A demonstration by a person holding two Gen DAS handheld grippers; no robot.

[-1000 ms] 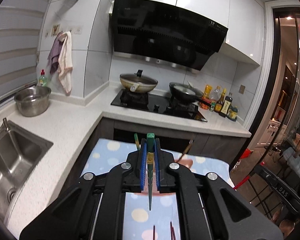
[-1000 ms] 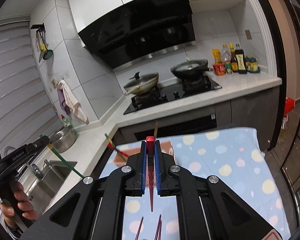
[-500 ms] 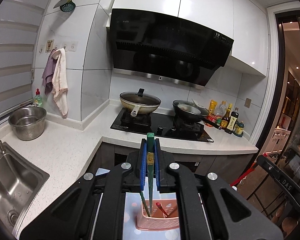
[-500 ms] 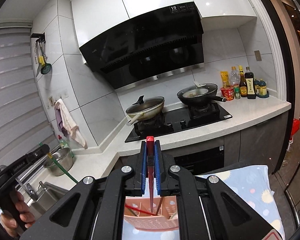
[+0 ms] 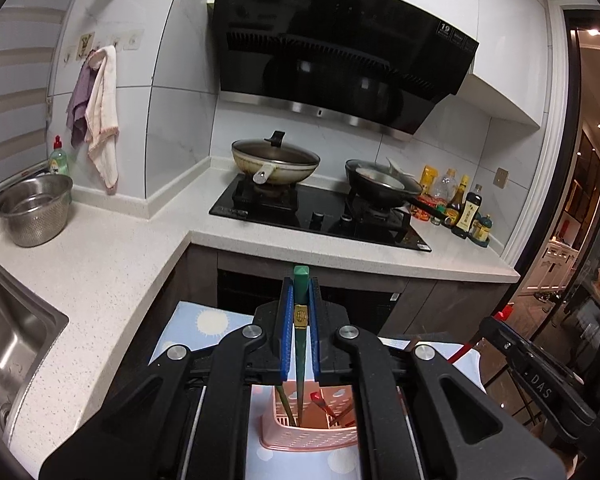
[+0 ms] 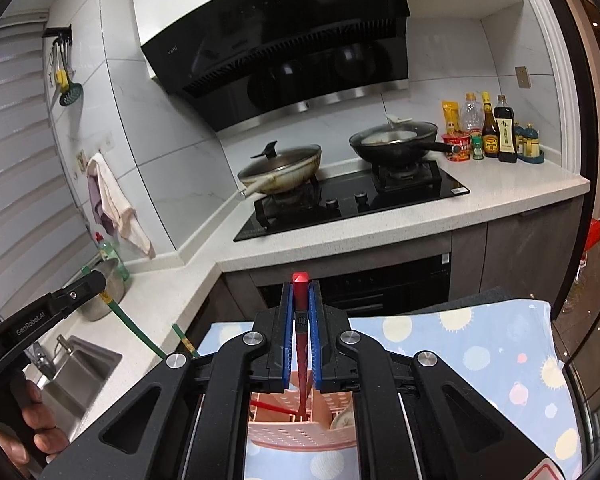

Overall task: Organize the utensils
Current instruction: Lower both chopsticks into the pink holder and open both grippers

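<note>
pink basket (image 5: pixel 300 436) base hidden behind gripper frame, chopstick tips lost inside it, sink (image 5: pixel 4 344) cut by left edge

Utensil basket (image 5: pixel 312 432) stands on the near table (image 5: pixel 204 324), chopsticks (image 5: pixel 286 404) upright in it. Beyond the table, the counter (image 5: pixel 112 264) runs left to right. Sink (image 5: pixel 8 344) at near left; metal bowl (image 5: pixel 34 210) behind it. Hob (image 5: pixel 320 216) far centre, lidded wok (image 5: pixel 276 162) left, pan (image 5: pixel 380 186) right. Bottles (image 5: pixel 462 206) far right.
</note>
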